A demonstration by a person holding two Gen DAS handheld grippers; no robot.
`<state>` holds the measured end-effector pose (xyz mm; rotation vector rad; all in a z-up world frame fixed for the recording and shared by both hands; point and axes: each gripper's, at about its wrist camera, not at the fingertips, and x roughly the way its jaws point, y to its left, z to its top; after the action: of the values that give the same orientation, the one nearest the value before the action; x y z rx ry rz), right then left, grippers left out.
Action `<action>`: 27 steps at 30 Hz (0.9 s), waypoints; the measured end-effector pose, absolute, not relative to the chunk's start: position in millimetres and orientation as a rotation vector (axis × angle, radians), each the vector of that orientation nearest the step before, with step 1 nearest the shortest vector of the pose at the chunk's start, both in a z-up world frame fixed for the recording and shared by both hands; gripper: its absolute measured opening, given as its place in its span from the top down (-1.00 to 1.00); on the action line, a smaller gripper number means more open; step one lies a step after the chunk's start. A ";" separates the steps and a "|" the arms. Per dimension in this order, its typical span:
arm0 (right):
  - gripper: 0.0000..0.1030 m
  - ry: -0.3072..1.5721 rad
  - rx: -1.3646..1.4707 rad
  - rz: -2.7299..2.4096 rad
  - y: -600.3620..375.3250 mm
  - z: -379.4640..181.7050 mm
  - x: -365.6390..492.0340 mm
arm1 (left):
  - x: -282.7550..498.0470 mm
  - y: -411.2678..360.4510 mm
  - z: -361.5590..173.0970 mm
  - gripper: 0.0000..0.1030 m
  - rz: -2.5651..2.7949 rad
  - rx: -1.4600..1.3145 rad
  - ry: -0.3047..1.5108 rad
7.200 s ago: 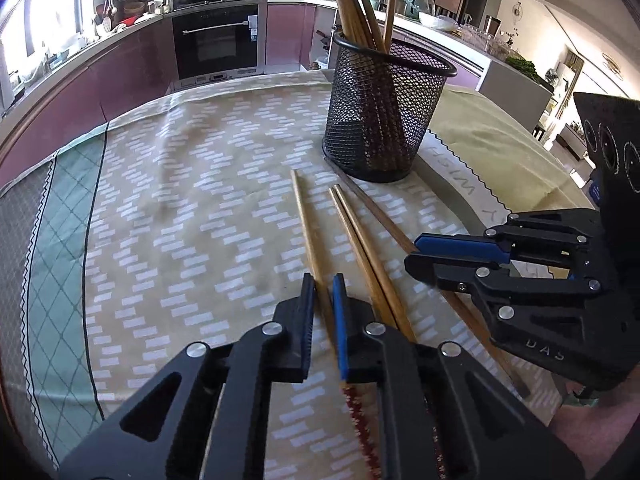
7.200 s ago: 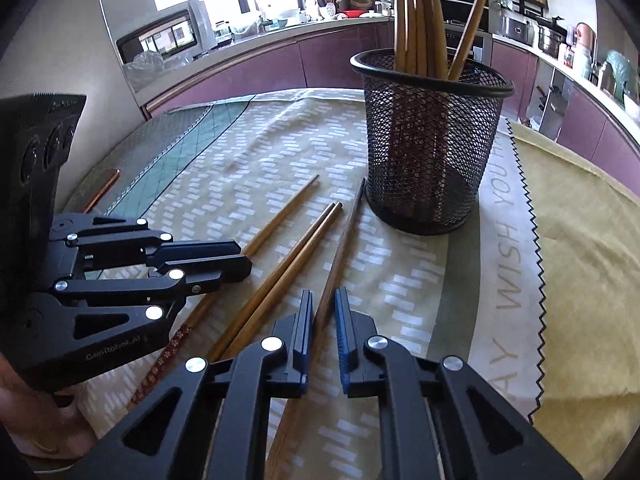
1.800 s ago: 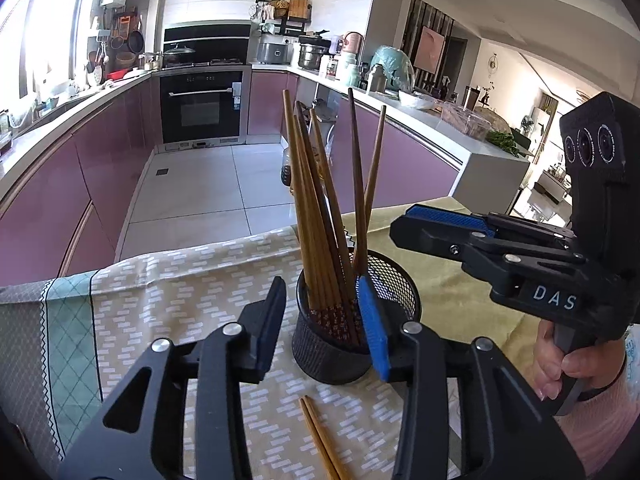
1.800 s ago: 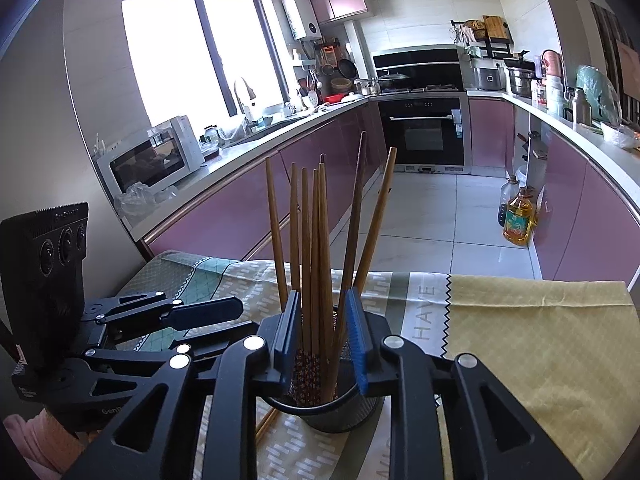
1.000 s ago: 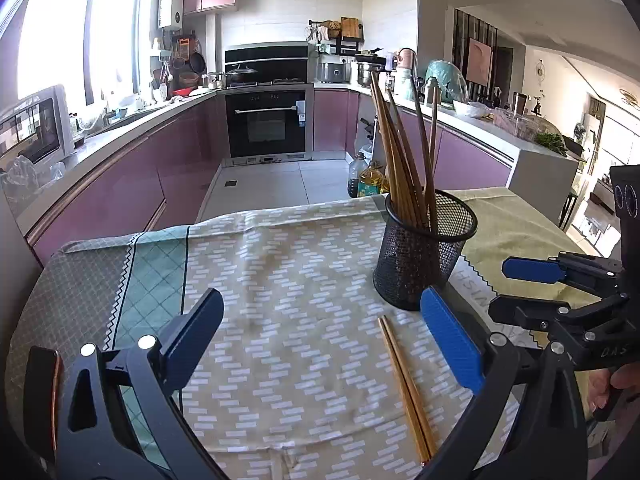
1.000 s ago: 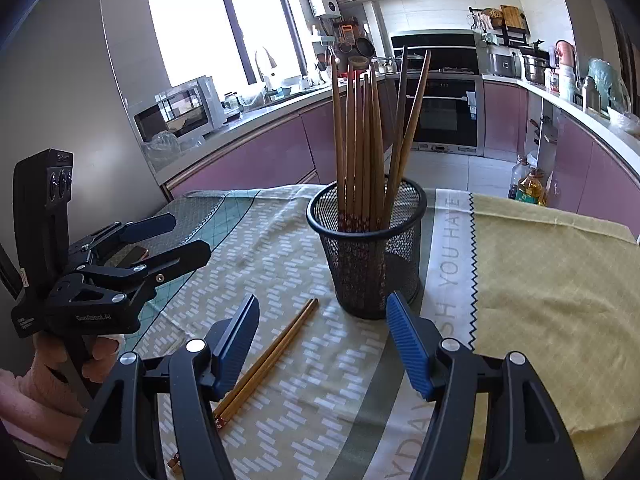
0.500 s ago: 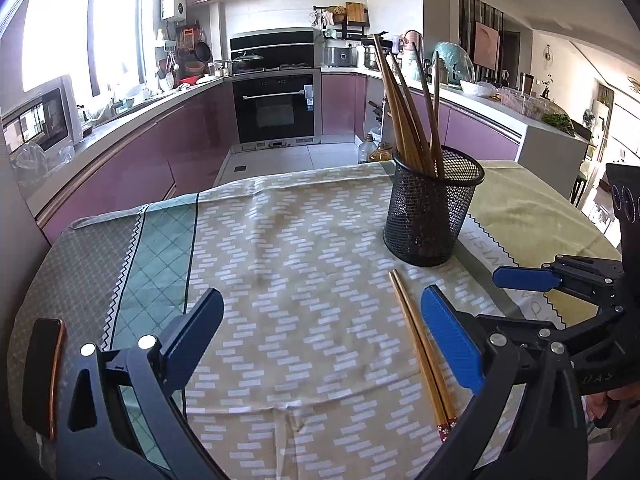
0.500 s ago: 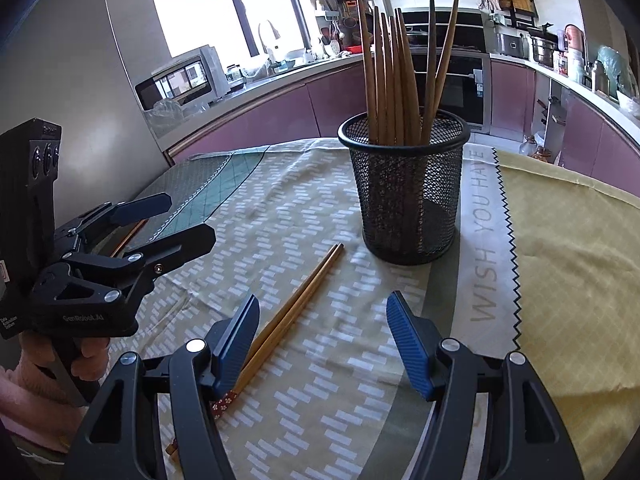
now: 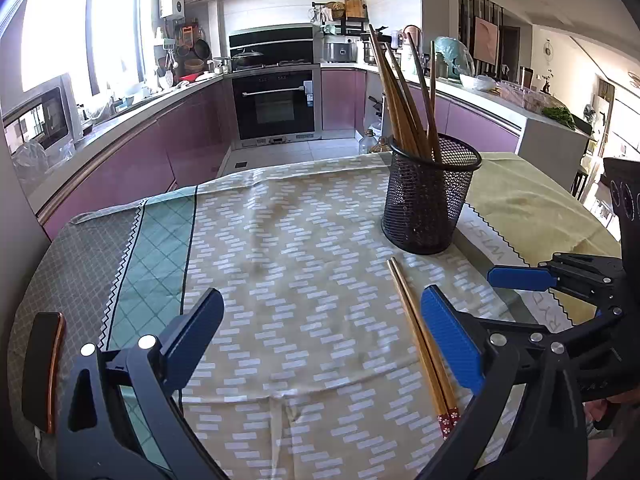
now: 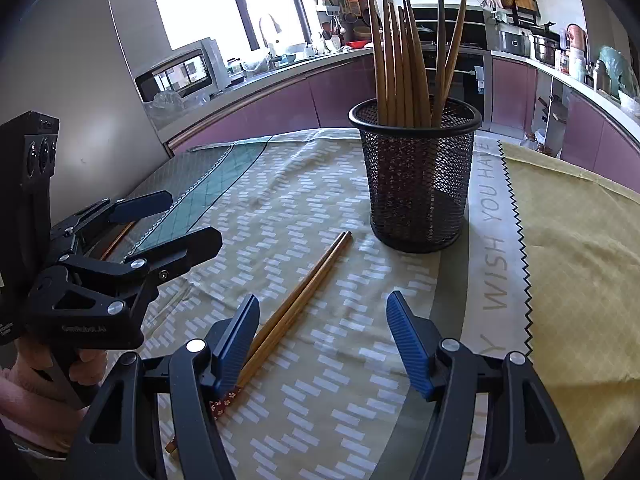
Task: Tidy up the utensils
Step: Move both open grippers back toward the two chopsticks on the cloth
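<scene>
- Tongs first: the left tongs and the right tongs both stand spread wide and grasp nothing.
- Between the two sets lies the last loose pair of chopsticks, flat on the tabletop, touching side by side.
- The pair's patterned ends sit under the right tongs' left pad; from the left tongs it lies just inside the right pad. Neither hand looks clearly nearer.
- Its long axis runs away from both tongs, tips aimed at the mesh holder.
- Beyond, that holder stands upright, already bristling with chopsticks.

Black wire-mesh holder; seemingly wooden chopsticks; matt cloth.
</scene>
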<state>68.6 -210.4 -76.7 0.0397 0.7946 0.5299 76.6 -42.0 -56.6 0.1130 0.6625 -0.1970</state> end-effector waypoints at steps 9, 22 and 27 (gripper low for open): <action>-0.24 0.799 0.037 0.531 -206.6 -79.9 67.5 | 74.6 -42.9 -57.4 -0.88 -0.190 0.123 0.659; -0.24 0.804 0.027 0.540 -204.5 -83.0 62.4 | 70.8 -38.1 -60.4 -0.89 -0.176 0.117 0.669; -0.23 0.806 -0.005 0.544 -197.2 -84.2 58.1 | 69.3 -34.1 -62.3 -0.89 -0.171 0.112 0.676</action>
<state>58.1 -197.2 -84.2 -0.0049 0.8058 0.5443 69.3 -34.1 -62.3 0.1116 0.6755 -0.1711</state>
